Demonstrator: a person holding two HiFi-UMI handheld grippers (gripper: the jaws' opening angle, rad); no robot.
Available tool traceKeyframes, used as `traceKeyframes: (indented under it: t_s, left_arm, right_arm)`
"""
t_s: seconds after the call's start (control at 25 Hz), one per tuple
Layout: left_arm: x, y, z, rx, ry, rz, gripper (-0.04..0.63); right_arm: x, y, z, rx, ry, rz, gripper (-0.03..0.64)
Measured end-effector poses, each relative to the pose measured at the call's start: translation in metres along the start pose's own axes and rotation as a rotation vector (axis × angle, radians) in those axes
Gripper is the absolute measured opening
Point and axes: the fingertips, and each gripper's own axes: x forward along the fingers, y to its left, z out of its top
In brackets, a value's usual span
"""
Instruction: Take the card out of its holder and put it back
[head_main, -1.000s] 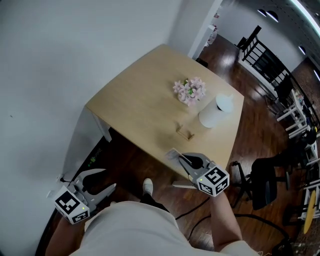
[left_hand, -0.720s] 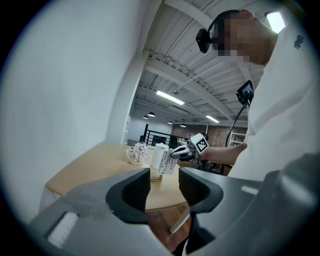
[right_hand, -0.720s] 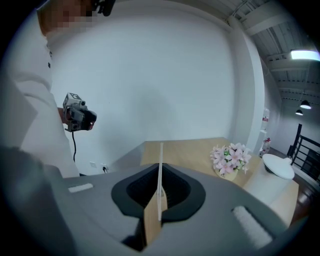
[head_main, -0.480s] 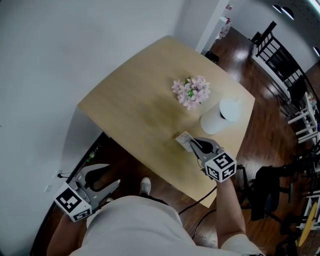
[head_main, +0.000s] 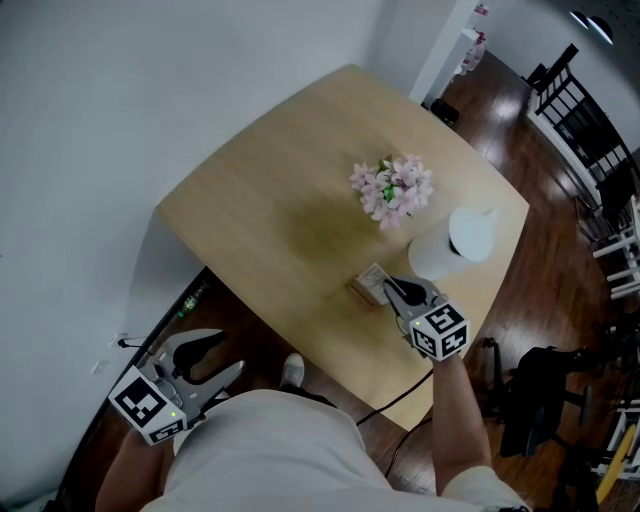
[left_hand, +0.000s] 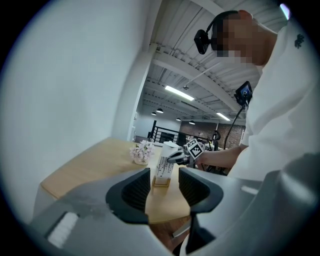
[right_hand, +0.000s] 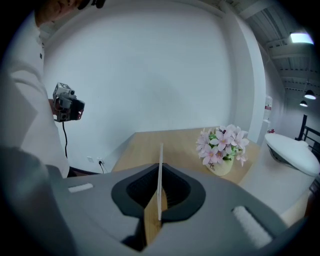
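Observation:
My right gripper (head_main: 397, 291) is shut on a white printed card (head_main: 373, 281), holding it upright over the small wooden holder (head_main: 361, 292) on the table. In the left gripper view the card (left_hand: 164, 166) stands with its lower edge at the holder (left_hand: 161, 181), and the right gripper (left_hand: 176, 156) pinches its top right side. I cannot tell whether the card sits in the slot. The right gripper view shows the card (right_hand: 160, 176) edge-on between the jaws. My left gripper (head_main: 214, 362) hangs open and empty, low at the left, off the table.
A pot of pink flowers (head_main: 394, 189) and a white lidded container (head_main: 451, 245) stand just beyond the holder on the light wooden table (head_main: 274, 200). A white wall runs along the left. Dark chairs (head_main: 545, 380) stand on the wooden floor at the right.
My right gripper has carried the card from the table's near edge forward to the holder. The left gripper has stayed low at the left.

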Motion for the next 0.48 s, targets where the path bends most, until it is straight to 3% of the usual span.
traceKeyframes:
  t_s: [0.48]
  left_arm:
    - [0.023, 0.001, 0.006, -0.006, 0.018, -0.010, 0.189]
  right_arm:
    - [-0.001, -0.005, 0.000, 0.022, -0.008, 0.032, 0.020]
